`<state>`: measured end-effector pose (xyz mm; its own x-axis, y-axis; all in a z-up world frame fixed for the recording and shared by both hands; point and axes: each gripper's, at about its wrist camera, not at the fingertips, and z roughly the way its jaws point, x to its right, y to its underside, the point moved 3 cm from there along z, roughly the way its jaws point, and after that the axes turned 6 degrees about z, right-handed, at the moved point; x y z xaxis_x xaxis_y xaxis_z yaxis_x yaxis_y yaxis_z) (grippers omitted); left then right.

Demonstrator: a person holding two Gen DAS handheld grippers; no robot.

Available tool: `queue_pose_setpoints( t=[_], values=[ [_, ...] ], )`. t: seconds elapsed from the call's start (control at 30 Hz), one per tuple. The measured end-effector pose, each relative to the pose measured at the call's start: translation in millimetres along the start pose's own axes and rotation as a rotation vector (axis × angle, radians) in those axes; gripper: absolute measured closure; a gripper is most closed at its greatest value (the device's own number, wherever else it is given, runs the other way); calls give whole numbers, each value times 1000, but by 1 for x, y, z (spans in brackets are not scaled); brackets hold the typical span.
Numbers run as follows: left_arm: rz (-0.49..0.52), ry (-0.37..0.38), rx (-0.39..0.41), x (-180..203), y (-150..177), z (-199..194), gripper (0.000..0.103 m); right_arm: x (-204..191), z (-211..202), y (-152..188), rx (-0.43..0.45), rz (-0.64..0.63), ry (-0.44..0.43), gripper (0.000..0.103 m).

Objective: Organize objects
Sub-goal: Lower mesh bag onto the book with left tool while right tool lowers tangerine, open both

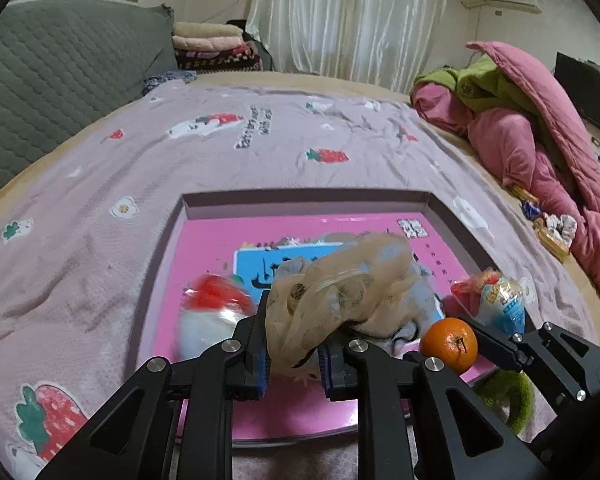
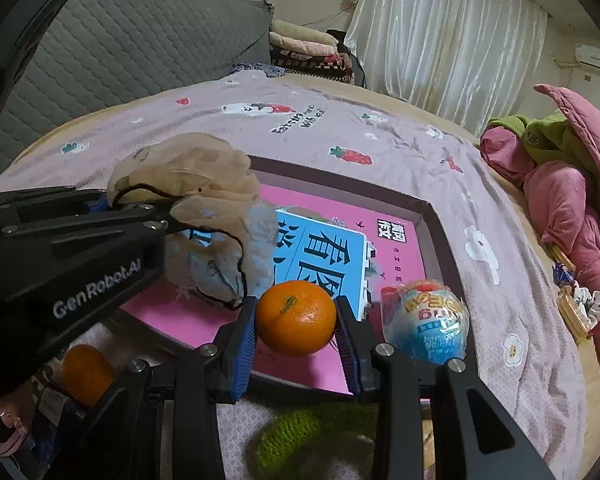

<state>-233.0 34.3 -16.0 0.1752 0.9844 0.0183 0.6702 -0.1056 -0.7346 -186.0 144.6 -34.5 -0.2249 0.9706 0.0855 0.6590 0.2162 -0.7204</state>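
My left gripper (image 1: pixel 294 360) is shut on a bunched beige sheer fabric piece (image 1: pixel 340 292) with a black cord, held just above the pink book (image 1: pixel 204 248) that lies in a shallow grey-rimmed box (image 1: pixel 300 196). In the right wrist view the same left gripper (image 2: pixel 156 208) comes in from the left with the fabric piece (image 2: pixel 188 176). My right gripper (image 2: pixel 296 320) is shut on an orange (image 2: pixel 296 318) over the box's (image 2: pixel 428 208) near edge. The left wrist view shows that orange (image 1: pixel 449 344) in the right gripper (image 1: pixel 452 346).
A blue-wrapped toy egg (image 2: pixel 428 320) rests in the box's near right corner, and a blurred red-and-white wrapped item (image 1: pixel 216 308) at its left. A second orange (image 2: pixel 86 376) and a green knitted item (image 2: pixel 300 440) lie nearer. Pink and green quilts (image 1: pixel 540 140) and snacks (image 2: pixel 576 304) are piled along the bed's right side.
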Motion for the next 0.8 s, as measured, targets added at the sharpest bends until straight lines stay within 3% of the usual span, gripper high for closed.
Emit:
queue_pose_setpoints(
  t=[0.6,0.8],
  values=[
    [-31,-46,-117,-8,12,22,81,4,2,-1,-5,1,7,66],
    [-23,-70,-126,-9,14,23,75,3,6,-2,-12,12,17,66]
  ],
)
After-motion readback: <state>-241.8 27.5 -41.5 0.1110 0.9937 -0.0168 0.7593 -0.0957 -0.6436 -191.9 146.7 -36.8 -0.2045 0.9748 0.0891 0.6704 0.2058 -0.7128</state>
